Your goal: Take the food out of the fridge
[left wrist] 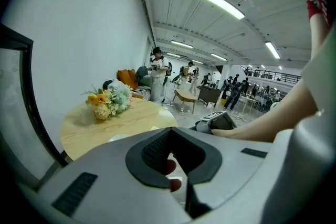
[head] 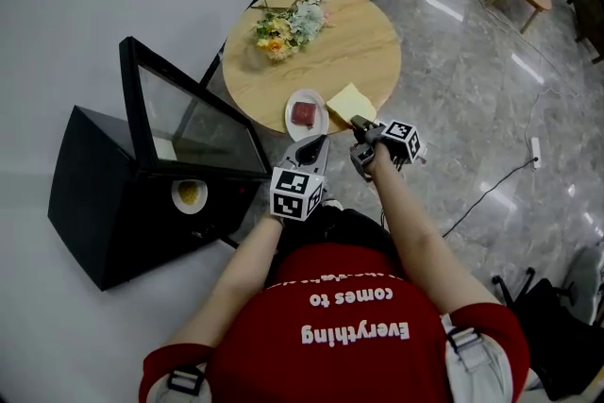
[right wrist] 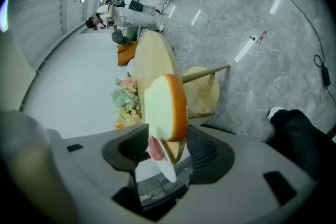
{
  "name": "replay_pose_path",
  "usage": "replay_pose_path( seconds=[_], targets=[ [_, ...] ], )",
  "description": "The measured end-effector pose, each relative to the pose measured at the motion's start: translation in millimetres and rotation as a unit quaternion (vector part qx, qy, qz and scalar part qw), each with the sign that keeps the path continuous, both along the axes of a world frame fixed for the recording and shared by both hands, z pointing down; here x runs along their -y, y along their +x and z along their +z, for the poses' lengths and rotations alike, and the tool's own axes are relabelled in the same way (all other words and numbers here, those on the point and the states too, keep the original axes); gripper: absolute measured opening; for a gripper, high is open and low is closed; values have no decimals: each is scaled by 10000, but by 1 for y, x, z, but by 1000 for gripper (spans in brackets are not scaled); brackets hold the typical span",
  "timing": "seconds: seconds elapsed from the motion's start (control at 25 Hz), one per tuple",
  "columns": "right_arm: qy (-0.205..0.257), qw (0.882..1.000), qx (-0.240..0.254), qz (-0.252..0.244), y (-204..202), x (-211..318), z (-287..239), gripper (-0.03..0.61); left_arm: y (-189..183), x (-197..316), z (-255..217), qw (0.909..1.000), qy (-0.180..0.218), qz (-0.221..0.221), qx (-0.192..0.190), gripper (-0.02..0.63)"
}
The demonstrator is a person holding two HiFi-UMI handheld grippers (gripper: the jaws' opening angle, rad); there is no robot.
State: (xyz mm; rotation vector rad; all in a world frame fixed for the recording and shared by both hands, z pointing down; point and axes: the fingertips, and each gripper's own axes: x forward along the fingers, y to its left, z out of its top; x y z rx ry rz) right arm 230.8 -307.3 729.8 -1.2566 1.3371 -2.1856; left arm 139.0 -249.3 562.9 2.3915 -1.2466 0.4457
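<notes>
Right gripper (head: pixel 359 123) is down at the near edge of the round table (head: pixel 340 42), jaws released and wide. In the right gripper view (right wrist: pixel 165 152) a pale-yellow slice (right wrist: pixel 163 107) w/ an orange crust sits between the pads. There's daylight on both sides, so no grip. From the head view the slice (head: pixel 349 101) lies flat on the tabletop, just beside the white plate (head: pixel 293 123).

On that plate is a red chunk of meat (head: pixel 304 113). It also shows low in the right gripper view (right wrist: pixel 155 149), w/ the plate (right wrist: pixel 168 168) edge-on under it.

Left gripper (head: pixel 313 144) hovers at the plate's near rim, pointing at it. In the left gripper view (left wrist: pixel 173 165) the jaws look only narrowly apart. The view's tight there, but nothing's held, and the meat (left wrist: pixel 169 166) peeks through the gap from beyond.

Flowers (head: pixel 286 25) are on the far side of the table, well apart from both grippers, and they show in the left gripper view too (left wrist: pixel 109 102).

Black fridge (head: pixel 94 193) is on the floor to the left, glass door (head: pixel 189 118) swung open. Inside sits a bowl (head: pixel 190 194) of something yellow.
</notes>
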Motion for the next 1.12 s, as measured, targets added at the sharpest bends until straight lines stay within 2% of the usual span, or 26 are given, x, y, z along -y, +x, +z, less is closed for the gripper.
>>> replay_pose_path(
  seconds=[0.16, 0.56, 0.6, 0.64, 0.68, 0.76, 0.84, 0.96, 1.12],
  targets=[
    [-171, 9998, 0, -110, -1, -5, 1, 245, 2, 1, 3, 10000, -45, 49, 32, 6],
    [-348, 9968, 494, -515, -4, -54, 0, 252, 15, 7, 5, 9998, -74, 177, 8, 6],
    [-276, 9967, 530, -546, -3, -58, -3, 249, 17, 7, 5, 9998, -73, 199, 12, 6],
    [-127, 9969, 520, -577, -3, -60, -9, 182, 19, 7, 5, 9997, -72, 218, 12, 6],
    [117, 9968, 501, -618, -2, -59, -17, 11, 21, 8, 5, 9997, -74, 231, 4, 6],
    [775, 9928, 547, -731, -5, -52, -38, 10, 25, 9, 5, 9996, -83, 255, -22, 6],
    [1240, 9872, 625, -791, -9, -45, -55, 9, 29, 8, 7, 9995, -96, 316, -18, 6],
    [1552, 9821, 710, -802, -11, -42, -71, 9, 36, 5, 8, 9989, -91, 453, 47, 6],
    [1765, 9767, 576, -1074, -16, -47, -77, 9, 38, 3, 3, 9991, 19, 419, 8, 6]
  ],
)
